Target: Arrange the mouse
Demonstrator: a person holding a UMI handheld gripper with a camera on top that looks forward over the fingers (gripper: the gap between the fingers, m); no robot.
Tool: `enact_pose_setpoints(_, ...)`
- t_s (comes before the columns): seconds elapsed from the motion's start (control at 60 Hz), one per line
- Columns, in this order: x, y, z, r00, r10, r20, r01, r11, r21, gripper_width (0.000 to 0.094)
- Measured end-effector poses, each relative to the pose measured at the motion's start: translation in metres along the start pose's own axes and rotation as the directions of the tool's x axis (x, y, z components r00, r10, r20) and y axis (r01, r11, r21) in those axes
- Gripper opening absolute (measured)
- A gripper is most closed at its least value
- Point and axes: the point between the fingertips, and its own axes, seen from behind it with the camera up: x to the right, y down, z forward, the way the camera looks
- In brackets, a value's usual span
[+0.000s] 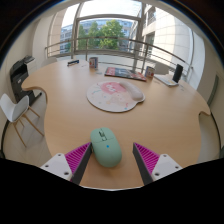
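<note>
Between open fingers (pixel 70 158), unlabelled mouse (pixel 105 146)

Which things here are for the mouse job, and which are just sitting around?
For the job:
mouse, pale green, between the open fingers with a gap on each side
round mouse pad, beyond it on the table
gripper

Just sitting around:
chair
flat book-like thing at the far edge
small dark speaker-like thing
</note>
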Motion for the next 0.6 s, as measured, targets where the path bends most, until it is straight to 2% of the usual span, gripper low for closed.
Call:
enact_pose_setpoints(0.083, 0.001, -0.009, 0.012, 0.999, 0.033, 0.021, -0.033, 0.999, -0.002, 0.0823)
enact_pose_setpoints(0.15, 0.005, -0.013, 0.021, 0.998, 0.056, 0.039, -0.056, 0.998, -0.004, 0.076)
enact_pose_setpoints(0.233, 0.002, -0.019, 0.027, 0.996, 0.063, 0.066, -0.064, 0.998, 0.008, 0.0613)
enact_pose_setpoints(0.267, 0.002, -0.02, 0.027, 0.996, 0.049, 0.071, -0.05, 0.999, 0.014, 0.0505)
enact_pose_setpoints(0.483, 0.003, -0.023, 0.029, 0.997, 0.063, 0.038, -0.063, 0.998, 0.012, 0.0417)
enact_pose_setpoints(0.6, 0.005, -0.035, 0.015, 0.998, 0.065, 0.003, -0.065, 0.998, 0.017, 0.0405)
